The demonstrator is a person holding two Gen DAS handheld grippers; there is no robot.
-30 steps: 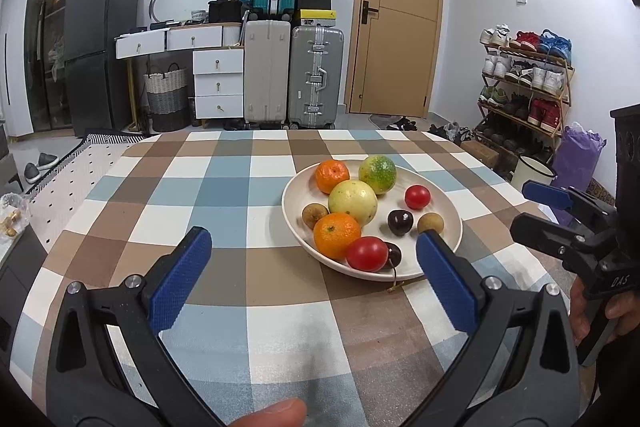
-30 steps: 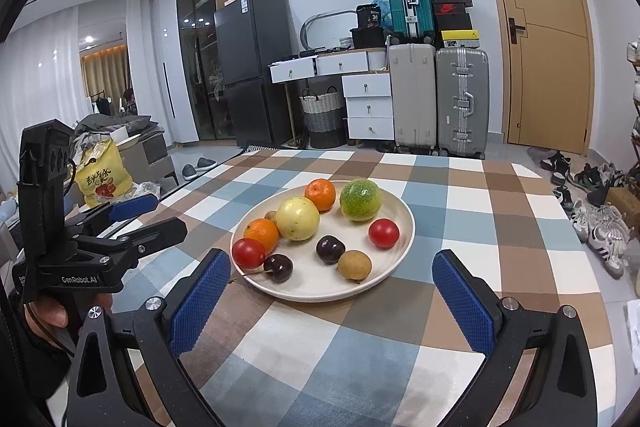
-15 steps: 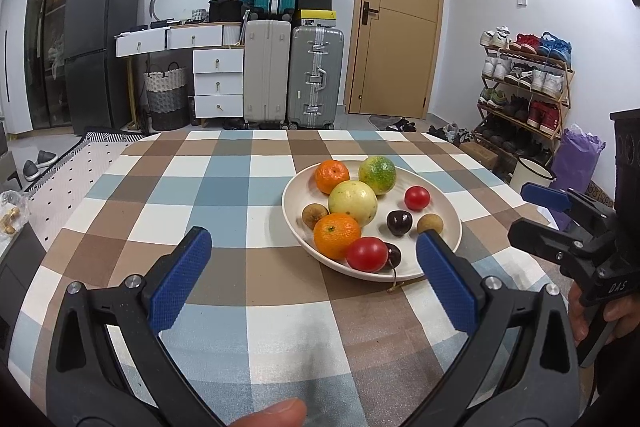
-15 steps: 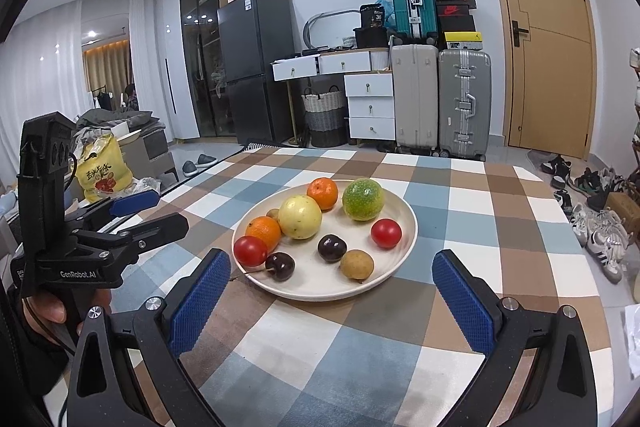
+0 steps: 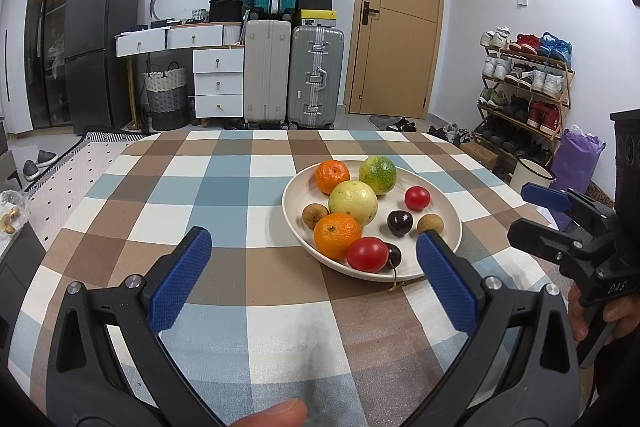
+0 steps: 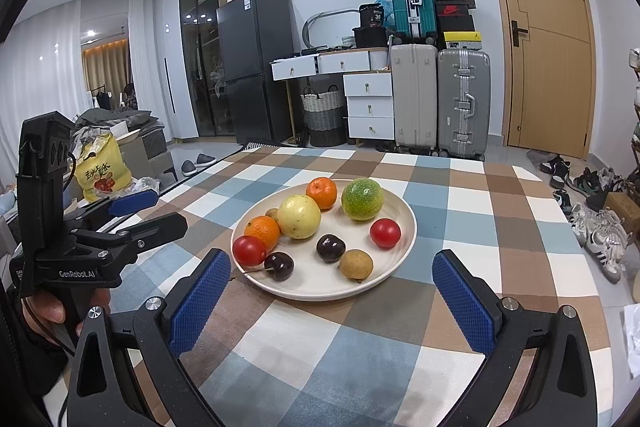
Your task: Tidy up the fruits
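Observation:
A cream plate (image 5: 450,217) (image 6: 404,247) on the checked tablecloth holds two oranges (image 5: 337,235), a yellow fruit (image 5: 353,202) (image 6: 299,216), a green fruit (image 5: 377,169) (image 6: 362,199), two red tomatoes (image 5: 367,254) (image 6: 385,233), two dark cherries (image 6: 331,247) and two small brown fruits (image 6: 356,264). My left gripper (image 5: 314,275) is open and empty, in front of the plate's left side. My right gripper (image 6: 332,287) is open and empty, just short of the plate's near rim. Each gripper shows in the other's view, the right one in the left wrist view (image 5: 560,223) and the left one in the right wrist view (image 6: 132,215).
The checked table (image 5: 200,187) spreads left and toward me from the plate. Suitcases (image 5: 272,75), drawers and a fridge stand behind the table. A shoe rack (image 5: 524,87) is to the right. A yellow bag (image 6: 100,171) lies off the table's left side.
Both grippers have barely moved; the right wrist view has crept slightly closer to the plate. Nothing was grasped or let go.

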